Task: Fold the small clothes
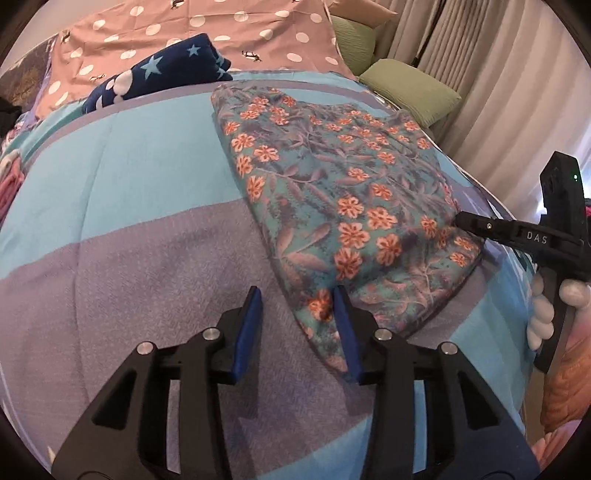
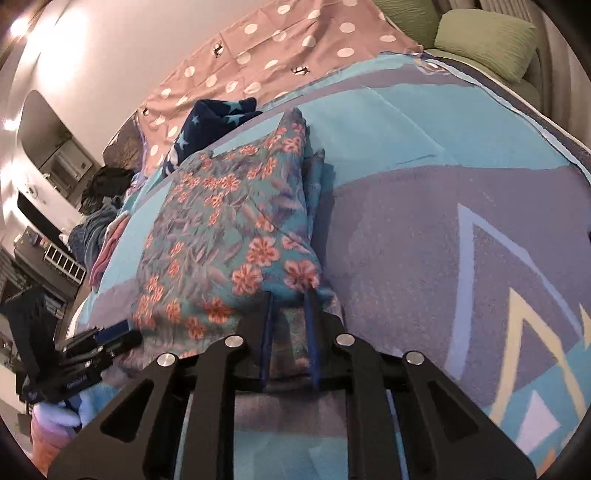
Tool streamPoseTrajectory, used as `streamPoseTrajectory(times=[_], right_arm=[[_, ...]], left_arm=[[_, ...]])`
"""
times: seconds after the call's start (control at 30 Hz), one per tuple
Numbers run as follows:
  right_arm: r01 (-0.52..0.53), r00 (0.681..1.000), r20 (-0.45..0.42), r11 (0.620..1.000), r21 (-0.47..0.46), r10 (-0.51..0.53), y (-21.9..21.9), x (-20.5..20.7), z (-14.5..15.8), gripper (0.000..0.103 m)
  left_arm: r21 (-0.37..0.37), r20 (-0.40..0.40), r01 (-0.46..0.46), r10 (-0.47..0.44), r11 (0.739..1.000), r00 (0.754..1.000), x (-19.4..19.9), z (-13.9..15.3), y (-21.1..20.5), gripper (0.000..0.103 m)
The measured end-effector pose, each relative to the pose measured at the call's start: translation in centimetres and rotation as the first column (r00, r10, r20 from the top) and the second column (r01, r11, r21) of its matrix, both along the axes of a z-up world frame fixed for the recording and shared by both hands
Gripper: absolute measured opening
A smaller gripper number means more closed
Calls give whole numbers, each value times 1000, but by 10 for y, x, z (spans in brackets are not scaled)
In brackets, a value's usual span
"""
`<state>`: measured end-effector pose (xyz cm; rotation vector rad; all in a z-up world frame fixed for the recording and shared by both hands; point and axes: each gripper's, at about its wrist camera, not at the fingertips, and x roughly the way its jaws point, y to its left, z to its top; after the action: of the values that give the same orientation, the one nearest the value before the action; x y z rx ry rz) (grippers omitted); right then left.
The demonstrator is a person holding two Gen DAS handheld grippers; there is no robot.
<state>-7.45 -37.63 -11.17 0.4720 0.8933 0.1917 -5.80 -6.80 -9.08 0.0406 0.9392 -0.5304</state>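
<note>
Bed cover (image 1: 140, 177): quilted, in light blue and grey-purple blocks, with pale triangle outlines at 4 o'clock in the right wrist view.
Floral garment (image 1: 332, 192): folded flat on the cover, centre to 2 o'clock.
Star-print cloth (image 1: 166, 70): navy, bundled at 11 o'clock.
Polka-dot sheet (image 1: 221, 26): dusty pink, at 12 o'clock.
Green pillows (image 1: 410, 92): at 1 o'clock.
Pink cloth (image 1: 11, 184): bunched at 9 o'clock.

Beige curtains (image 1: 480, 55), green cushions (image 1: 410, 92), white wall (image 2: 110, 55), blue-patterned bedspread (image 1: 129, 166)
</note>
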Motion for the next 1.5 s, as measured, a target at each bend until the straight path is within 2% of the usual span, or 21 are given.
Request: streamPoseTrajectory(times=[0.07,0.17,0.3,0.37,0.43,0.5,0.53,0.57,0.6,0.63,0.73,0.8,0.93,0.97,1.03,1.13,1.2,1.3,1.5], right_arm=[[-2,1000,-2,1000,-26,2,0,1,12,15],[-29,998,57,998,-61,32,5,10,31,16],[-84,991,98,993,-77,91,19,38,51,16],[-123,986,107,989,-86,131,28,55,55,17],[-128,987,89,988,-86,135,29,71,50,17],[-84,996,0,985,-153,85,26,95,25,18],[-69,997,-50,983,-172,61,23,106,10,17],[-73,996,-68,990,-123,65,18,112,-5,17],[-69,997,-32,996,-64,67,11,111,-12,16],[-76,997,-20,996,-43,75,8,109,-13,16],[-101,995,-10,988,-117,101,16,106,-7,16],[-101,995,-6,987,-123,101,17,104,-1,17],[-90,996,18,995,-50,91,-1,90,16,21],[-82,996,24,995,-48,83,-8,87,19,27],[-56,998,16,997,-53,57,-21,79,23,35],[-36,999,0,999,-37,36,-37,68,21,39],[-31,999,-19,1000,-6,30,-42,62,15,42],[-39,998,-43,998,40,41,-41,53,7,42],[-71,996,-47,995,68,74,-36,31,5,45]], left_arm=[[-34,-25,5,-6,999,1000,2,6,3,37],[-79,8,9,-8,997,1000,8,24,3,36],[-73,87,35,-28,997,996,28,46,-16,29],[-71,87,44,-38,996,995,41,49,-26,28],[-55,82,33,-29,998,996,59,43,-35,28],[-10,64,16,-16,1000,998,72,30,-40,28],[28,19,-7,7,1000,1000,85,10,-41,28],[14,4,-10,10,1000,1000,89,2,-39,28],[-16,18,-13,14,1000,1000,88,-1,-36,28],[-13,29,-6,7,1000,1000,86,0,-36,28],[70,71,24,-29,997,997,79,3,-46,28],[75,76,23,-28,997,997,78,6,-47,28],[-5,46,14,-13,1000,999,74,15,-30,28],[-26,37,6,-5,1000,999,73,16,-24,29],[-53,27,-28,29,998,999,71,21,-10,48],[-55,39,-72,74,996,996,69,24,4,52],[-84,23,-80,82,993,996,68,24,11,55],[-132,-21,-65,62,989,998,63,21,16,57],[-146,-56,38,-46,989,997,25,15,5,57]])
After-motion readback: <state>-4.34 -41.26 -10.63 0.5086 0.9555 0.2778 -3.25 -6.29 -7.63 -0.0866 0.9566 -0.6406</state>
